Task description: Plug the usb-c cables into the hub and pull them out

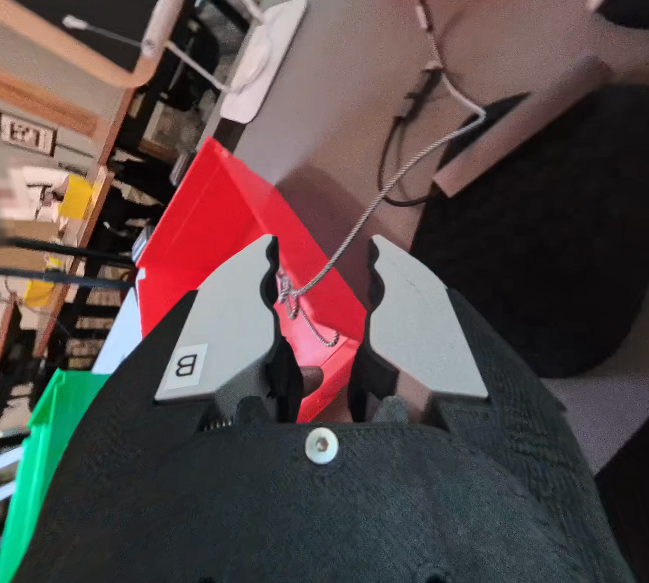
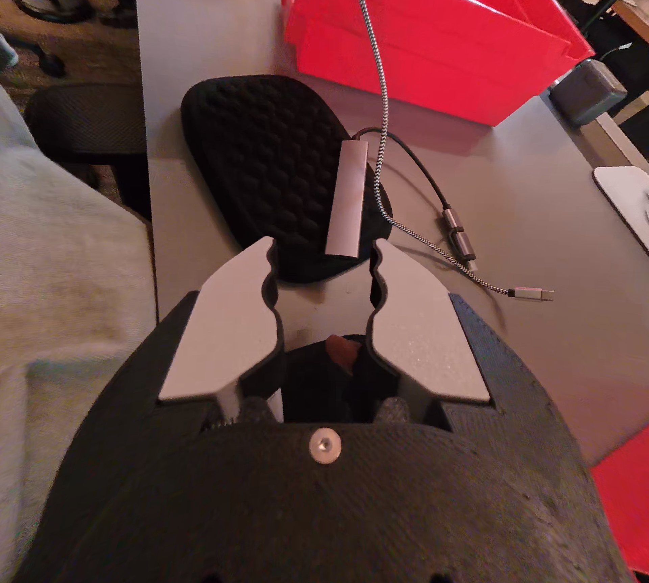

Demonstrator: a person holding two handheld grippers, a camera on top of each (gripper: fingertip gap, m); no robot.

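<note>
Judging by the braided usb-c cable lying unplugged beside the hub, nothing's plugged yet; my left gripper and right gripper gape empty

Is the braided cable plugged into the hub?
Out. The braided cable's plug lies loose on the table, apart from the hub.

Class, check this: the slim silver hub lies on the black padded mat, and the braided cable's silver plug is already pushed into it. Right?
Not quite. The right wrist view shows the slim silver hub on the black padded mat, but the braided cable's silver plug lies loose on the grey table, apart from the hub.
</note>
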